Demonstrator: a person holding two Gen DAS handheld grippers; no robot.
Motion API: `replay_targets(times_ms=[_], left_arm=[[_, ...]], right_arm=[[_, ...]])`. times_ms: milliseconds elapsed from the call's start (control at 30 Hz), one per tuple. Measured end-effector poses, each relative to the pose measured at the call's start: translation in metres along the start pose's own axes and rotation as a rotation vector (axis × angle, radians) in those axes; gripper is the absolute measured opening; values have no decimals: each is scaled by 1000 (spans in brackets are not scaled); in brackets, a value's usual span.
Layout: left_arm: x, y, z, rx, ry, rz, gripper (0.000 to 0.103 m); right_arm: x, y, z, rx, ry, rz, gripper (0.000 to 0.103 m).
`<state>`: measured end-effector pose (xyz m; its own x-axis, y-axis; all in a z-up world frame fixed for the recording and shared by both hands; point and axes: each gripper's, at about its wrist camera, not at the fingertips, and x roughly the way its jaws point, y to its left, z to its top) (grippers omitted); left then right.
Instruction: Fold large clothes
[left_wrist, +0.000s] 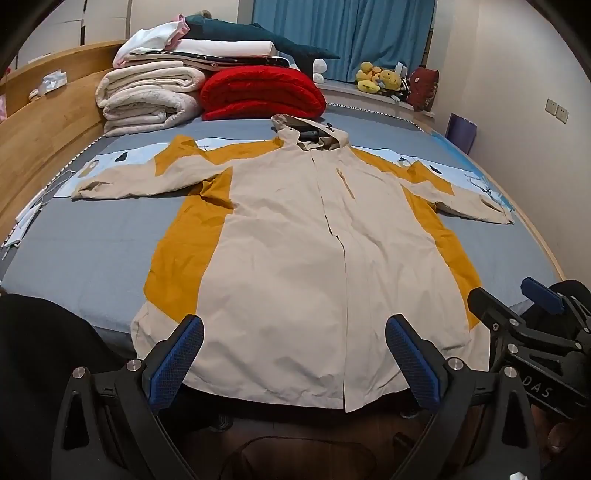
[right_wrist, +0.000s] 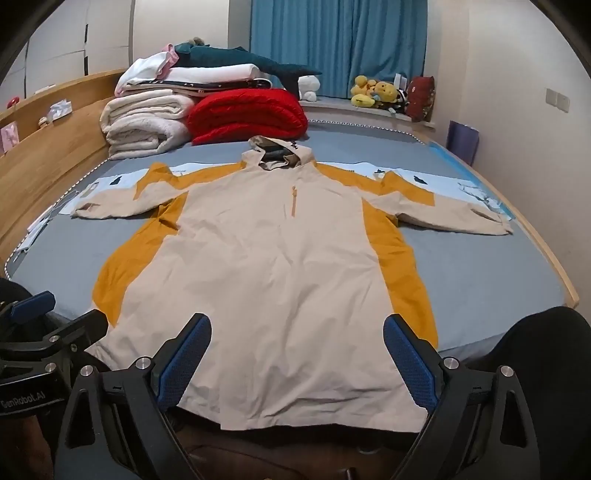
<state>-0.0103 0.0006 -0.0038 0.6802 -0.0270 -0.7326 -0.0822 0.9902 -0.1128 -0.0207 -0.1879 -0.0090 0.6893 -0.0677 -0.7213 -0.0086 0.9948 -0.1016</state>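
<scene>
A large beige and mustard-yellow hooded jacket (left_wrist: 295, 258) (right_wrist: 266, 280) lies flat, front up, on the grey-blue bed, sleeves spread to both sides and hood at the far end. Its hem hangs over the near bed edge. My left gripper (left_wrist: 293, 332) hovers open above the hem, blue pads wide apart, nothing between them. My right gripper (right_wrist: 297, 330) hovers open over the hem in the same way, holding nothing. The right gripper also shows at the right edge of the left wrist view (left_wrist: 513, 299). The left gripper shows at the left edge of the right wrist view (right_wrist: 62, 306).
Folded white blankets (left_wrist: 147, 99) and a red quilt (left_wrist: 258, 92) are stacked at the bed's far end. A wooden headboard (left_wrist: 40, 136) runs along the left. Plush toys (left_wrist: 380, 79) sit on the sill under blue curtains. White papers (left_wrist: 26, 218) lie at the left bed edge.
</scene>
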Motion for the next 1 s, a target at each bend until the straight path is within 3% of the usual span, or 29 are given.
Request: replay_targets(times_ms=[100,1000], left_arm=[[11,-2,4,5,19,2,98],[16,-4,2,10,27,4,98]], right_arm=[[1,0,0,4,6,12,88],[0,15,-4,-41,-8,38,87]])
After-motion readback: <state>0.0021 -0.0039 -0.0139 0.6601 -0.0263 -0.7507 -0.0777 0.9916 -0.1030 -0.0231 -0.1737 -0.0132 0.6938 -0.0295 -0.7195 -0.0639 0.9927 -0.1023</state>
